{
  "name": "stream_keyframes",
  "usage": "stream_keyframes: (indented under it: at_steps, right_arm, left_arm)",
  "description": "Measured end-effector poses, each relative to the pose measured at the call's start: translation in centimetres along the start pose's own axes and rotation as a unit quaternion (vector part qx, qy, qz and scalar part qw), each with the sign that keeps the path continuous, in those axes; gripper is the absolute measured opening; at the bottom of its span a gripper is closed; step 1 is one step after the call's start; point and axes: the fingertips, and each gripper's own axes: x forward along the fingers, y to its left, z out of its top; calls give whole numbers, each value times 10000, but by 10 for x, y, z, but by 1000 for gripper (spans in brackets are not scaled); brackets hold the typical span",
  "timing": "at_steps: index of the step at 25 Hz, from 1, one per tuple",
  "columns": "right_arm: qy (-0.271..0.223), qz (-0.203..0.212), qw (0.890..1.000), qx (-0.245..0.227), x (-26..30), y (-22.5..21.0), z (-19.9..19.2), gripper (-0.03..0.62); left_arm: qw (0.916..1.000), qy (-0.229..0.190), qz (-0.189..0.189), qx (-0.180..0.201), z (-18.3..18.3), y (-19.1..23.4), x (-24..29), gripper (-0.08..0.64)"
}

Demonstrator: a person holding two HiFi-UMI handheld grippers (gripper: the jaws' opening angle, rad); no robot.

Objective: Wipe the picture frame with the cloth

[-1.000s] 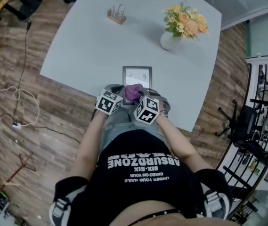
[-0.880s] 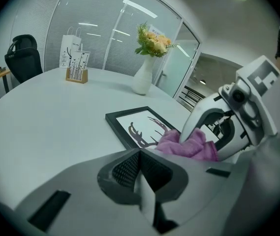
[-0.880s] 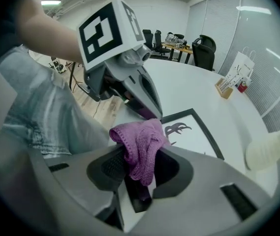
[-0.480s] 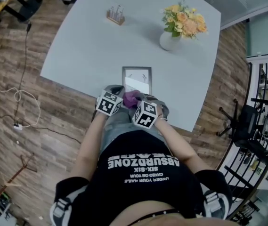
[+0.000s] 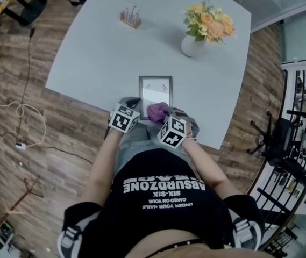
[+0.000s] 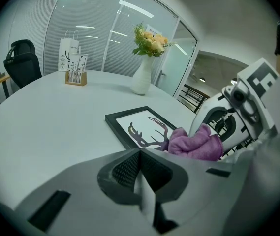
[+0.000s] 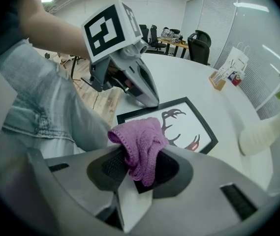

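At the near edge of the desk [image 5: 104,52], a purple cloth [image 7: 139,144] is clamped between the jaws of the right hand-held gripper [image 7: 139,167] and held over the near end of the picture frame [image 5: 156,86], seemingly touching its glass. Just beside it, the left hand-held gripper [image 6: 140,156] is seen with jaws together on nothing. Farther back, a vase of flowers [image 5: 193,43] and a small card stand [image 5: 131,17] are set well apart

left tongs [image 6: 140,154] closed, picture frame [image 6: 126,126], purple cloth [image 6: 195,144]

Right gripper [image 5: 165,115] slid the cloth [image 5: 157,112] rightward on the picture frame [image 5: 156,86].
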Motion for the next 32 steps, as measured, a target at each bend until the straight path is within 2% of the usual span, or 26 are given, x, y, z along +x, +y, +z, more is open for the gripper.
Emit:
stream_keyframes:
  at_steps: [18,32]
  right_arm:
    - [-210,-425,9989,2,8,-33,9,127]
    - [-478,-1114,9926,67,18,-76,29,132]
  left_arm:
    - [9999,46,-60,86,-3,3,4,6]
    - [9998,133,-114,82,0,-1,-1,6]
